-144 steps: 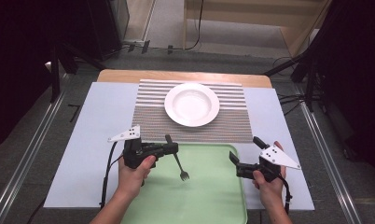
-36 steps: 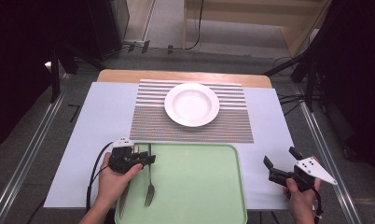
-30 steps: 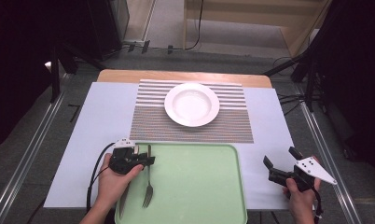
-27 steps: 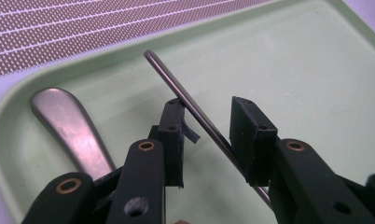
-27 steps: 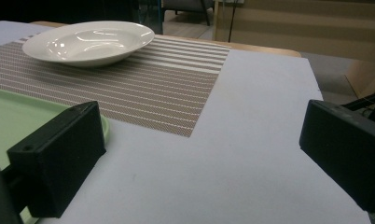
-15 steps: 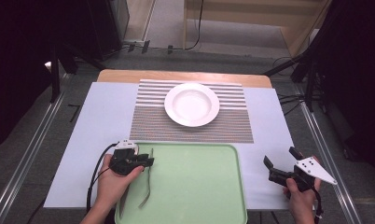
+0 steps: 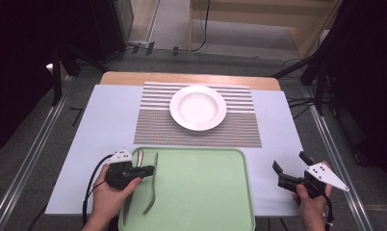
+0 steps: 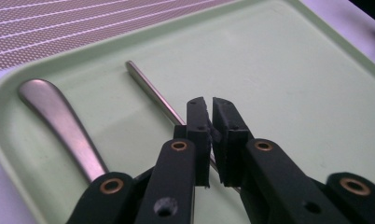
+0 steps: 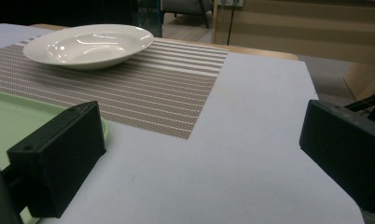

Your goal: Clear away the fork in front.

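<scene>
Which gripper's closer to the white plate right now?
Neither by much; the left looks slightly nearer. The left gripper sits over the green tray's left edge, below-left of the white plate. The right gripper hangs over the table right of the tray, below-right of the plate.

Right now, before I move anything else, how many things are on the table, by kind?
Cutlery pieces: 2
White plate: 1
Green tray: 1
Striped placemat: 1
Total: 5
</scene>
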Motion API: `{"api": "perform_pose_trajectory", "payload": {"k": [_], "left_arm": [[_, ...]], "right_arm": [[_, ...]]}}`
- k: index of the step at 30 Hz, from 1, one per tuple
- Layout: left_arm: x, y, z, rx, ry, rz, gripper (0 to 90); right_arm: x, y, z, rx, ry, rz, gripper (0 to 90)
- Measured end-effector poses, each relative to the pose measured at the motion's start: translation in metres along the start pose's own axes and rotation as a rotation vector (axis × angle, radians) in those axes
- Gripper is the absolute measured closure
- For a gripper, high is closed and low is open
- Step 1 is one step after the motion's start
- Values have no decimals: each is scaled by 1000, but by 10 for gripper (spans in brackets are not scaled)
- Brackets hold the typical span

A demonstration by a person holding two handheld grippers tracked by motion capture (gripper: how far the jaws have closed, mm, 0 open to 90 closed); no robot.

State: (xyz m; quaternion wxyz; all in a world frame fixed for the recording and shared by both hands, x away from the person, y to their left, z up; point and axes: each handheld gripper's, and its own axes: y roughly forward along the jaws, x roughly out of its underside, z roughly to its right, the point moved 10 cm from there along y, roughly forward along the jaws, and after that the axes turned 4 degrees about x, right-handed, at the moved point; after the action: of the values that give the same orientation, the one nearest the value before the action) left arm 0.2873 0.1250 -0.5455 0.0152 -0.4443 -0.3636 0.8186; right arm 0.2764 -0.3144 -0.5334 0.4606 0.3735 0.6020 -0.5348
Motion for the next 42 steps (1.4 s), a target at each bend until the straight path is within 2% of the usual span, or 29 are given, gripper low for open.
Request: {"api": "perform_pose_trajectory", "payload": {"k": [2,5,9,18,23,31,36,42], "left_arm": [[4,-4,5,16,1,3,889],[11,-8,9,17,5,-15,891],[20,-13,15,23,-6,-15,892],[41,-16,28,31,-16,-44,893],[43,-14,32,30,-7,-53,892],[44,-7,37,15,31,-87,893],[44,-9,38,20,24,-81,893],[43,-4,44,29,37,-85,893]], "right_arm": [[0,-1,0,0,0,0,0],[0,-1,0,-3,2,-1,0],[0,-1,-1,-6,-2,0,0],[-1,-2,-1,-5,-4,6,0],[-2,-3,-2,-6,-8,9,0],[-2,-3,-1,-3,-10,15,0],[-2,-4,-1,-5,-11,15,0],[-2,-3,-2,-7,-7,12,0]]}}
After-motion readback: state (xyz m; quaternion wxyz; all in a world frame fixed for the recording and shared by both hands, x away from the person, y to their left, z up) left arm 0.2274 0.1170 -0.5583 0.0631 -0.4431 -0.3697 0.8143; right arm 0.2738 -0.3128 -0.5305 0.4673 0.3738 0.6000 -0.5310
